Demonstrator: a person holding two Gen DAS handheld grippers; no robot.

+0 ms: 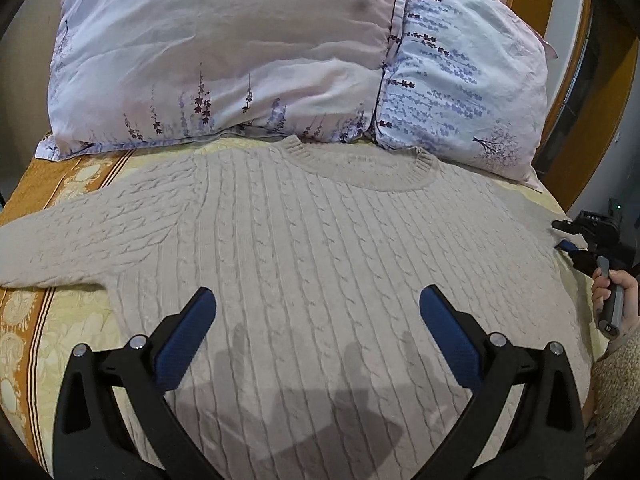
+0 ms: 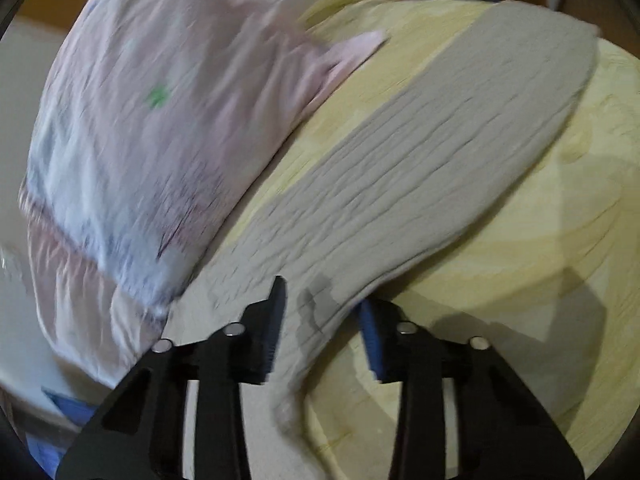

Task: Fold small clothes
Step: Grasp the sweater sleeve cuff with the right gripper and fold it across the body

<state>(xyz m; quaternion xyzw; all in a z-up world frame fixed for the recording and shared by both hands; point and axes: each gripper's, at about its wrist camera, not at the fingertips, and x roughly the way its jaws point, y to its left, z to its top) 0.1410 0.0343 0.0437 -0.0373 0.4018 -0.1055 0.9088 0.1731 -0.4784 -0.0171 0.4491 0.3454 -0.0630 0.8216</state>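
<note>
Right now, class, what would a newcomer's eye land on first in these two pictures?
First, the beige cable-knit sweater spread flat across the yellow bedspread, neck towards the floral pillows at the head of the bed. Next, the left gripper open above the sweater's body. At the sweater's right edge the right gripper has the sleeve between its pads; whether they press it is unclear.

a: how many sweaters?
b: one sweater (image 1: 320,264), with two sleeves showing.
a: pillows?
b: two pillows, one (image 1: 216,60) beside the other (image 1: 464,88).
a: grippers?
b: two: the left gripper (image 1: 316,320) and the right gripper (image 2: 324,328), two fingers each.
a: hands?
b: one hand (image 1: 616,292).
</note>
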